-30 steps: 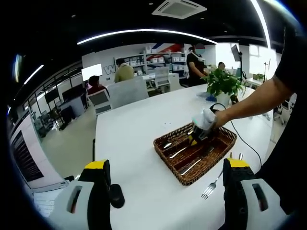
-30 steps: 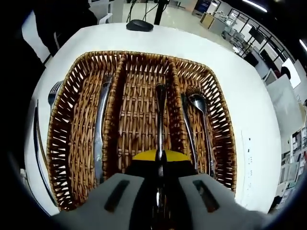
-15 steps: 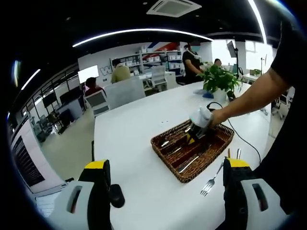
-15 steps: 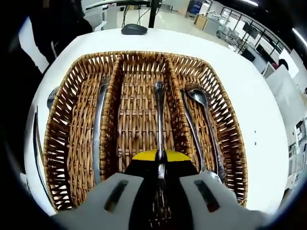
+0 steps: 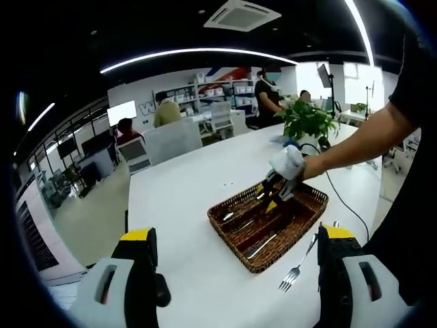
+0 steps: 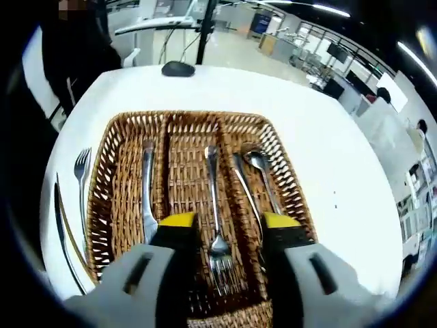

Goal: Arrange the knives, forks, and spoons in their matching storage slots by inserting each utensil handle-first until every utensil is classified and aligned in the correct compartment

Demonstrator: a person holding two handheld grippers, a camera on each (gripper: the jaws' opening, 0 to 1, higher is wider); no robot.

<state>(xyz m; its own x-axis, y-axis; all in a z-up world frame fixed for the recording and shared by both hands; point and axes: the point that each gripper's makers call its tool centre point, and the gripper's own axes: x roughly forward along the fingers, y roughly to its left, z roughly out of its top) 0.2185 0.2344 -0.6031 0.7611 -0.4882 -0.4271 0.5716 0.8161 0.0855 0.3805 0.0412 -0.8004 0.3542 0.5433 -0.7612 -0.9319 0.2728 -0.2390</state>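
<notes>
Right hand-held gripper (image 6: 222,229): jaws now apart, released above wicker tray (image 6: 109,171). Fork (image 6: 214,212): just dropped, lying in tray's middle slot. Left hand-held gripper (image 5: 232,256): open, idle. Another fork (image 6: 81,184), knives outside tray on desk (image 6: 328,137).

White tabletop (image 6: 321,164) is carrying a wicker cutlery basket (image 6: 117,164), a loose fork (image 6: 81,179), two knives (image 6: 61,229) and a black mouse (image 6: 177,68).

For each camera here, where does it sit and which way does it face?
Left gripper view: rides the left tool, held back from the wicker basket, looking across the white table; the person's arm and right tool show.
Right gripper view: rides the right tool, open above the basket, looking down on a fork.
Shared: basket, table, loose fork.
</notes>
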